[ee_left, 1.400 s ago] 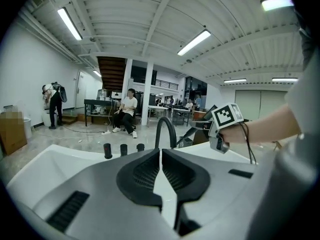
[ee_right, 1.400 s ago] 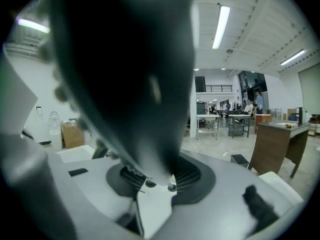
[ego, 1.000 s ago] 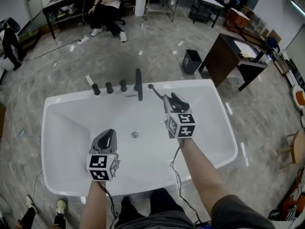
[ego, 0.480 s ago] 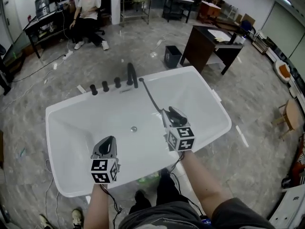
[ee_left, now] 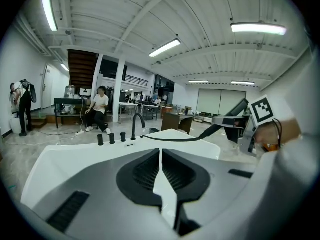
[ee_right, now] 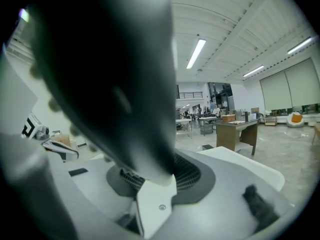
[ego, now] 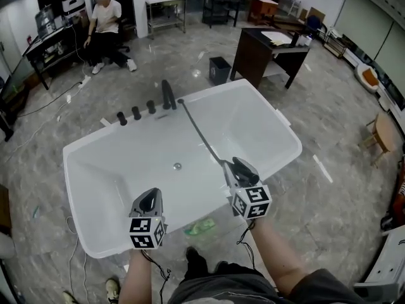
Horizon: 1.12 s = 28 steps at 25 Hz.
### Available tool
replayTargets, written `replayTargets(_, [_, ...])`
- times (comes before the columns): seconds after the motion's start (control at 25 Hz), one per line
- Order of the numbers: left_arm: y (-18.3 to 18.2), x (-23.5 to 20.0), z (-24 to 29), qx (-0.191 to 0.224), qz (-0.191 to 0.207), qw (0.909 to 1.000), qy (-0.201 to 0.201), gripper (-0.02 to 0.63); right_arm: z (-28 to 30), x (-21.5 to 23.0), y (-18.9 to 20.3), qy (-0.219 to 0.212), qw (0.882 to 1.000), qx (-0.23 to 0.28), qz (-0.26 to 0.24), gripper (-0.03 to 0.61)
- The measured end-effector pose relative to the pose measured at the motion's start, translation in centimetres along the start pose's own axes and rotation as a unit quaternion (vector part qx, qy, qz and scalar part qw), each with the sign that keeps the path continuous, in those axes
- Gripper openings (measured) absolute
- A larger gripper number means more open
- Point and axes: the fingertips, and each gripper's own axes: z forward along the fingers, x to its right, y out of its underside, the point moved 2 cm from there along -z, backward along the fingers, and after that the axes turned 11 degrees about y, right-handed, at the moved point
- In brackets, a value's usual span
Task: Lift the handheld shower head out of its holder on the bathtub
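Over the tub's [ego: 74, 189] near right rim, the right gripper [ego: 240, 171] is clamped on the shower head [ego: 244, 168]. The head is out of its holder and well away from the far rim. In the right gripper view its dark body fills the space between the jaws, pressed against the ribbed pads.

From the head a black hose [ego: 198, 130] runs taut across the tub's right half, back to a point on the far rim just right of the faucet [ego: 168, 94]. I cannot make out the holder itself at that spot. Three black knobs [ego: 135, 113] stand in a row along the same rim, left of the faucet. The drain [ego: 177, 166] sits in the middle of the tub floor.

The left gripper [ego: 150, 200] hangs over the tub's near side, left of the right one and apart from it. Its jaws are closed on each other with only a thin slit between the pads, and nothing is in them. It points across the tub toward the faucet.

A crumpled green thing [ego: 202, 228] lies on the floor just outside the near rim, between the two arms. Beyond the tub's far side a black bin [ego: 219, 69] stands on the floor beside a dark desk [ego: 266, 48], and further left a person [ego: 105, 24] sits on a chair.
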Motion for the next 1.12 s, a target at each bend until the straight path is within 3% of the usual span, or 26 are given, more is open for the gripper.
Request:
replayTargets(0.2, [0.8, 5.0, -0.4, -0.002, 0.013, 0.9998, 0.015, 0.025, -5.1, 2.5, -2.1, 0.01, 0.999, 0.041, 0.023, 0.13])
replayTargets(0.52, [1.6, 14.7, -4.0, 0.013, 0.025, 0.9995, 0.015, 0.025, -16.5, 6.3, -4.1, -0.01, 0.996, 0.08, 0.025, 0.13])
replayTargets(1.12, [7.6, 29.1, -12.6, 0.013, 0.02, 0.9996, 0.014, 0.025, -34.5, 10.4, 0.1, -0.02, 0.997, 0.079, 0.009, 0.13])
